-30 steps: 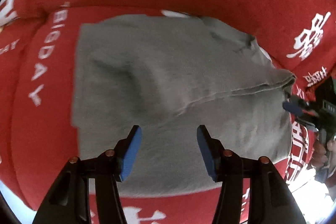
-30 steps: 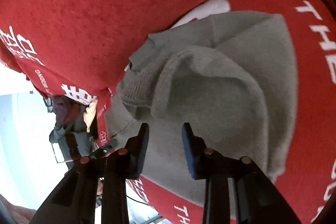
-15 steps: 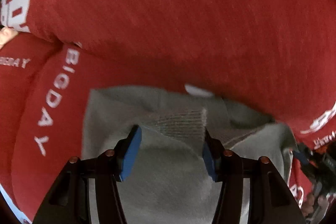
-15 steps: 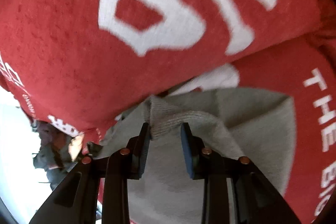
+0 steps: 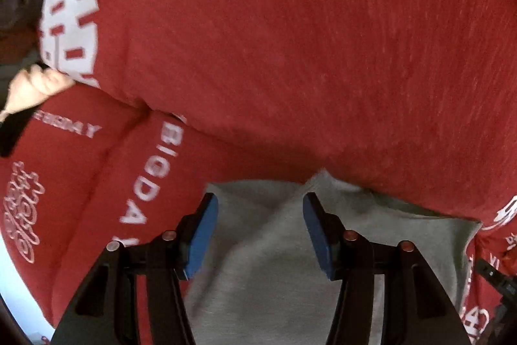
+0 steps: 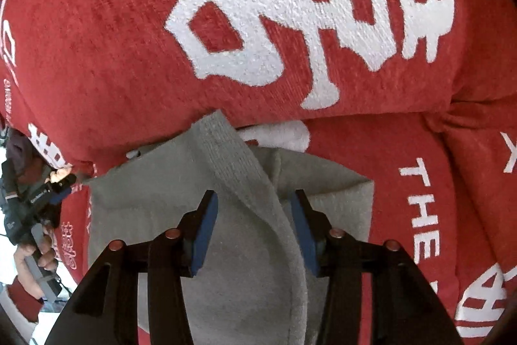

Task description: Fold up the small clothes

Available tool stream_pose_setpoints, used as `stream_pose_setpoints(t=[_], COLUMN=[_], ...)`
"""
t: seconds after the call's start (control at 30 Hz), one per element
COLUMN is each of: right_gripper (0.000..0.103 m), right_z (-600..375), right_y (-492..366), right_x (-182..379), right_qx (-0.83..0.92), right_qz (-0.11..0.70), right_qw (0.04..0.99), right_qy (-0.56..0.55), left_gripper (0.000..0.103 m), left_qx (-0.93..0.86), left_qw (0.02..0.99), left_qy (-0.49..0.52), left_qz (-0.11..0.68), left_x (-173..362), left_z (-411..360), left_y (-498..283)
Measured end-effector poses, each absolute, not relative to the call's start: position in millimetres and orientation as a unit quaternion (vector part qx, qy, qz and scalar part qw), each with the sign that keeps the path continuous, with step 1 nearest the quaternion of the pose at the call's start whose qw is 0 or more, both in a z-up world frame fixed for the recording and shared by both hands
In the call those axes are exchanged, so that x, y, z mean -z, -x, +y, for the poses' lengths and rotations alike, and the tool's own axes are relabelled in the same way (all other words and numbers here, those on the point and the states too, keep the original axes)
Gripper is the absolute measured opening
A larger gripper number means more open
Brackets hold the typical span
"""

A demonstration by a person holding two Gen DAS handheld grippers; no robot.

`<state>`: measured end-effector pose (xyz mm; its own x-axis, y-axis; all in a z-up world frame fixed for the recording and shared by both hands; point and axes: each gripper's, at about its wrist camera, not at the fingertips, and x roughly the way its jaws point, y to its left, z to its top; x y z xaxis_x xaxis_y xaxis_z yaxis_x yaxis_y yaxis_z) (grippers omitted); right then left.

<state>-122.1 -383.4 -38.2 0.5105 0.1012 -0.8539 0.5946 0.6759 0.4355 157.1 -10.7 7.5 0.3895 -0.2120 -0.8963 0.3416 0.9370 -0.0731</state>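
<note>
Grey knit garment (image 6: 245, 248) spread on the red sofa seat (image 6: 420, 215), low in both views, its far edge tucked against the red back cushion (image 6: 226, 21) printed with large white characters. No container anywhere in sight. Folded over itself, with a ribbed band (image 6: 232, 164) running diagonally from upper centre down toward lower right in the right wrist view — long axis probably along that line, though blur makes it hard to be sure. Left gripper (image 5: 260, 235) about half open above the grey cloth, blue pads clear of it, nothing clasped. Right gripper (image 6: 253, 231) just widened to a similar gap; the ribbed fold lies between its pads but is not pinched. A hand (image 6: 32, 261) holding the other tool at the left edge — another hand (image 5: 32, 89) at the left edge of the left wrist view.
</note>
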Motion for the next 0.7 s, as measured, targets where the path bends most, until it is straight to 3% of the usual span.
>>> stream_pose_setpoints(t=[0.13,0.3,0.33,0.37,0.7], right_gripper=[0.051,0.051,0.037,0.012,0.011], right_z=[-382.9,-392.4,-392.8,-392.1,-408.9], right_y=[111.3,89.6,87.7,86.1,90.3], right_x=[41.0,71.9,75.0,77.5,92.8], right_qx=[0.134,0.131,0.131,0.133,0.185], right_qz=[0.471,0.489,0.494,0.499,0.512], right_qw=[0.789,0.768,0.764,0.762,0.746], right_qy=[-0.371,-0.393,-0.394,-0.391,-0.384], left_gripper=[0.056,0.056,0.056,0.056,0.056], left_qx=[0.174,0.244,0.253,0.260,0.154], left_qw=[0.825,0.777,0.772,0.766,0.783], left_qy=[-0.053,-0.116,-0.129,-0.142,-0.104], left_qz=[0.535,0.568,0.569,0.570,0.593], left_x=[-17.0,13.0,18.8,25.8,73.6], left_z=[2.3,-28.5,-37.1,-46.1,-48.0], left_y=[-159.4,-137.9,-132.5,-128.0,-166.2])
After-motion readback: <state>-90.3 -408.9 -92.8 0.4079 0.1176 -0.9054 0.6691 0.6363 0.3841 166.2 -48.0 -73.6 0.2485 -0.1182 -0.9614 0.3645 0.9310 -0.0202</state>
